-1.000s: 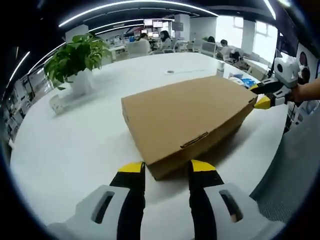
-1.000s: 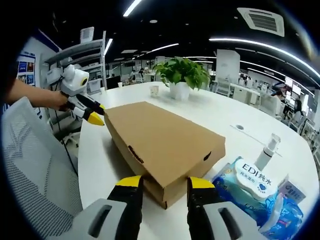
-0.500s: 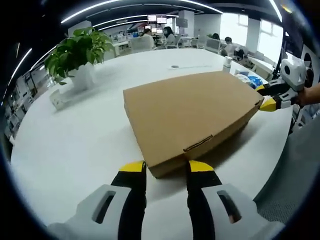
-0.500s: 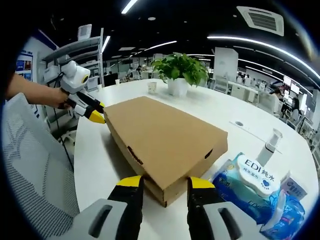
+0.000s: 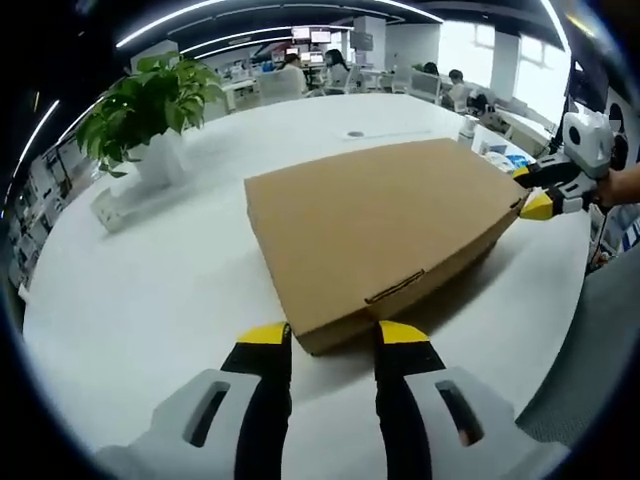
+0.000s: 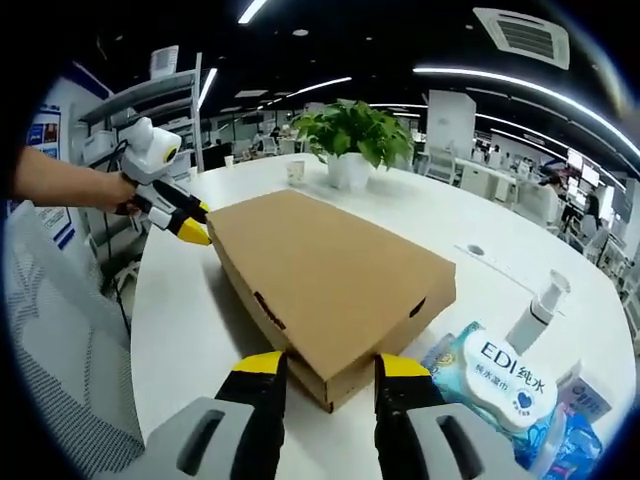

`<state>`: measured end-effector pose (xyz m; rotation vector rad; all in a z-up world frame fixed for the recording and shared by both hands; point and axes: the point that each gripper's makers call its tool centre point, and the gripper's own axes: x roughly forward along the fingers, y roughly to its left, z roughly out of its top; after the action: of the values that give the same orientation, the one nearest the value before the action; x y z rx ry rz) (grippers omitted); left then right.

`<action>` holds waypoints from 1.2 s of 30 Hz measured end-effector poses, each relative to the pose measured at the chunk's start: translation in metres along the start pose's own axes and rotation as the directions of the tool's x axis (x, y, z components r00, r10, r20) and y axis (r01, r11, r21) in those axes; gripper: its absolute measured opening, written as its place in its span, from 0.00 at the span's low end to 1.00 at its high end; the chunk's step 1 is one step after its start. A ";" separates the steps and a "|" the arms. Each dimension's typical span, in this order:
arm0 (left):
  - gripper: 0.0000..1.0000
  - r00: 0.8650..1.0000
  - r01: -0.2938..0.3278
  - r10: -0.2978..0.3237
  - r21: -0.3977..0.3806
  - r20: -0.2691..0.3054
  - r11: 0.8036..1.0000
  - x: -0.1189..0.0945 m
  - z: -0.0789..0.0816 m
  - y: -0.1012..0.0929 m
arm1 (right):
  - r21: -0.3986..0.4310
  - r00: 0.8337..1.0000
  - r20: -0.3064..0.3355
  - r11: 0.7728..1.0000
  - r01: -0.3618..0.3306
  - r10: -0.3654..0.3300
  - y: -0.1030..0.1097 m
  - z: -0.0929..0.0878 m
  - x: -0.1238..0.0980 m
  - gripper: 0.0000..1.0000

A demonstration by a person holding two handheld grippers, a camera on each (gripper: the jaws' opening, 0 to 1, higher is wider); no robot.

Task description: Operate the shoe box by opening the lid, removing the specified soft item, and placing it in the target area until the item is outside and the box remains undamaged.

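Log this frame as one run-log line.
stage: pre-open | box: lid shut, flat on table | left gripper: open at one corner | right gripper: open at opposite corner | item: unseen

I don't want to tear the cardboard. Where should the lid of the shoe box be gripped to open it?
Probably the lid's front edge beside the tuck tab, coming from the long side wall facing the left gripper. The shoe box lies flat and closed, and that slot suggests the lid lifts there. The right gripper sits at a corner.

Potted plant (image 5: 150, 115), wet-wipes pack (image 6: 505, 372), pump bottle (image 6: 531, 310) on white table (image 5: 140, 270).
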<state>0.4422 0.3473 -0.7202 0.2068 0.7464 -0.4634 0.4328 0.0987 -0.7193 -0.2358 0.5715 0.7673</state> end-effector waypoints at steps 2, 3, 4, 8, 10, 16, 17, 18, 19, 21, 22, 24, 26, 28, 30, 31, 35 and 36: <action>0.30 1.000 0.000 0.000 -0.001 0.001 1.000 0.004 0.003 0.003 | 0.000 1.000 -0.002 1.000 0.004 -0.004 -0.003 0.002 0.003 0.31; 0.30 1.000 -0.002 0.002 -0.001 0.002 1.000 0.006 0.005 0.005 | 0.003 1.000 -0.003 1.000 0.005 -0.005 -0.005 0.003 0.005 0.31; 0.30 1.000 -0.003 0.003 0.000 0.002 1.000 0.007 0.007 0.005 | 0.003 1.000 -0.003 1.000 0.007 -0.006 -0.006 0.004 0.006 0.31; 0.30 1.000 -0.002 0.002 0.000 0.000 1.000 0.015 0.015 0.010 | 0.010 1.000 -0.009 1.000 0.017 -0.017 -0.013 0.008 0.012 0.31; 0.30 1.000 -0.002 0.002 0.003 -0.003 1.000 0.018 0.017 0.012 | 0.012 1.000 -0.014 1.000 0.022 -0.022 -0.016 0.010 0.015 0.31; 0.30 1.000 0.005 -0.005 0.009 -0.004 1.000 0.026 0.025 0.016 | 0.025 0.999 -0.029 0.999 0.034 -0.033 -0.024 0.010 0.021 0.32; 0.30 1.000 0.005 -0.005 0.012 -0.005 1.000 0.028 0.027 0.016 | 0.028 0.999 -0.031 0.999 0.036 -0.035 -0.025 0.010 0.023 0.32; 0.30 1.000 0.005 -0.005 0.013 -0.003 1.000 0.029 0.028 0.017 | 0.027 0.999 -0.030 0.999 0.041 -0.040 -0.027 0.010 0.024 0.32; 0.30 1.000 0.005 -0.005 0.010 -0.002 1.000 0.030 0.029 0.018 | 0.028 0.999 -0.030 0.999 0.044 -0.043 -0.028 0.011 0.024 0.32; 0.30 1.000 0.003 -0.002 0.007 -0.002 1.000 0.032 0.030 0.019 | 0.030 0.998 -0.034 0.998 0.049 -0.048 -0.030 0.012 0.026 0.32; 0.30 1.000 0.002 -0.002 0.006 -0.002 1.000 0.032 0.031 0.020 | 0.031 0.998 -0.036 0.998 0.052 -0.050 -0.031 0.013 0.027 0.32; 0.30 1.000 0.001 -0.001 0.002 -0.002 1.000 0.032 0.031 0.021 | 0.032 0.998 -0.039 0.998 0.052 -0.050 -0.032 0.013 0.028 0.33; 0.31 1.000 0.003 -0.003 0.002 -0.002 1.000 0.032 0.031 0.020 | 0.028 0.998 -0.041 0.998 0.051 -0.050 -0.032 0.013 0.027 0.33; 0.32 1.000 0.008 -0.008 -0.007 0.002 1.000 0.031 0.031 0.020 | 0.032 0.998 -0.041 0.998 0.050 -0.049 -0.032 0.013 0.027 0.33; 0.34 1.000 0.014 -0.014 -0.024 0.001 1.000 0.031 0.031 0.018 | 0.034 0.998 -0.039 0.998 0.056 -0.055 -0.032 0.014 0.023 0.32; 0.35 1.000 0.003 -0.003 -0.014 -0.004 1.000 0.028 0.030 0.016 | 0.037 0.998 -0.028 0.998 0.060 -0.059 -0.031 0.016 0.021 0.31; 0.43 1.000 -0.005 0.005 0.021 0.010 1.000 0.017 0.028 0.009 | 0.034 0.997 0.012 0.997 0.074 -0.075 -0.029 0.025 0.008 0.35; 0.43 1.000 -0.008 0.007 0.027 0.014 1.000 0.014 0.028 0.008 | 0.033 0.996 0.019 0.996 0.081 -0.081 -0.029 0.027 0.003 0.35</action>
<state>0.4719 0.3401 -0.7091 0.2310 0.7255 -0.4676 0.4663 0.0907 -0.6990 -0.2193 0.5512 0.6807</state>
